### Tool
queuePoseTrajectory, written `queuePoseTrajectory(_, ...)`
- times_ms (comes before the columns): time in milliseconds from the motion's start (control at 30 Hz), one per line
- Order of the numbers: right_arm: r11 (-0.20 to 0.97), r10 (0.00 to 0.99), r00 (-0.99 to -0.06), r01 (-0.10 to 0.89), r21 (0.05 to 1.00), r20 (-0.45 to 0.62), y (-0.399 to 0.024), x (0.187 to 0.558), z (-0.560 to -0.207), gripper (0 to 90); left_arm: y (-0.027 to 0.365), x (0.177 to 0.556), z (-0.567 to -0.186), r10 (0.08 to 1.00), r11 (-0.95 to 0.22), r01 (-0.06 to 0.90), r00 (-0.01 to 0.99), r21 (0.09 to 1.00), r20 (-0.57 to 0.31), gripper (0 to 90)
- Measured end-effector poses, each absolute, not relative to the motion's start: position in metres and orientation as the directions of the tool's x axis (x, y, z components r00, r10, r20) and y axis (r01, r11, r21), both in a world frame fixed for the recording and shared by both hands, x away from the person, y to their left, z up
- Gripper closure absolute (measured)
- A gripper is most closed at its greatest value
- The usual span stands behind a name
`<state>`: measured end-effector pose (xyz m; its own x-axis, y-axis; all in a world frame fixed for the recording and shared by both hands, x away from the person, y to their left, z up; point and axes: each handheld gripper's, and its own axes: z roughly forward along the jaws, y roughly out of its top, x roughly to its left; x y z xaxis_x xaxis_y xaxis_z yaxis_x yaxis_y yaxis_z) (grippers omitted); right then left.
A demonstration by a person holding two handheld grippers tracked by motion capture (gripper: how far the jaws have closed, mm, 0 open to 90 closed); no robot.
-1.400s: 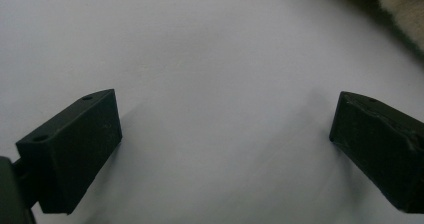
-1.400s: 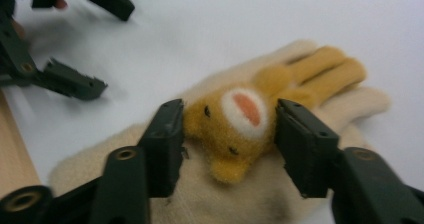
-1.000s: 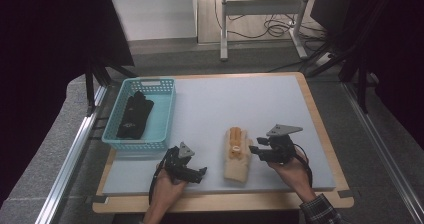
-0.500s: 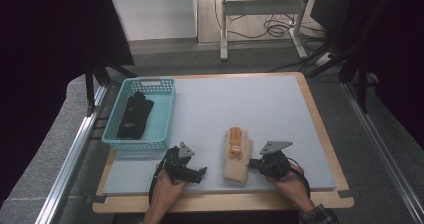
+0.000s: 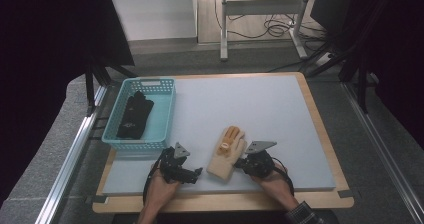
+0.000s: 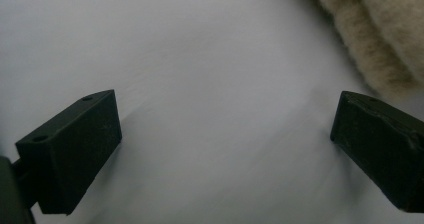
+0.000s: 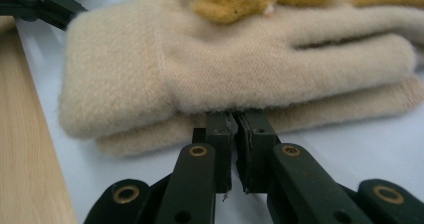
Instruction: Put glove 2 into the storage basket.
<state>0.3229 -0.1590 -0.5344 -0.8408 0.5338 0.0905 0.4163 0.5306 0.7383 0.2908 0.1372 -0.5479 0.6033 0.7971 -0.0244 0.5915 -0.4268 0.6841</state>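
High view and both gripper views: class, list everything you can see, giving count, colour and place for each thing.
table: one, pale grey top with wooden edge, centre
basket: one, turquoise, table's left
black glove: one, black, inside the basket
cream glove: one, cream with orange patch, near edge, between the grippers
white frame: one, white, floor beyond the table
left gripper: one, black, open, left of the cream glove
right gripper: one, black, shut at the cream glove's edge

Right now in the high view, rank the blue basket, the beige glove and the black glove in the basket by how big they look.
1. blue basket, clearly largest.
2. and 3. black glove and beige glove: they look about alike, so I won't rank them.
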Motion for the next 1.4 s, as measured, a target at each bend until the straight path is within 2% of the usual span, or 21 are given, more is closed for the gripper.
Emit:
queuePoseTrajectory(567,0.552,0.527,-0.849,0.374,0.745,0.037,-0.113,0.340,-0.537,80.9,0.150,0.289,-0.552,0.815,-0.392,0.600,0.579,0.698,-0.039,0.3)
queuePoseTrajectory(900,0.559,0.542,-0.840,0.353,0.750,-0.009,-0.137,0.337,-0.522,64.3,0.148,0.287,-0.554,0.828,-0.368,0.600,0.559,0.710,-0.044,0.0)
queuePoseTrajectory(1233,0.489,0.651,-0.759,0.414,0.767,-0.006,-0.195,0.348,-0.511,35.3,0.148,0.287,-0.554,0.829,-0.367,0.599,0.558,0.711,-0.043,0.0)
queuePoseTrajectory(1400,0.462,0.704,-0.710,0.443,0.769,-0.014,-0.222,0.351,-0.513,27.3,0.148,0.287,-0.554,0.830,-0.361,0.600,0.556,0.714,-0.048,0.0)
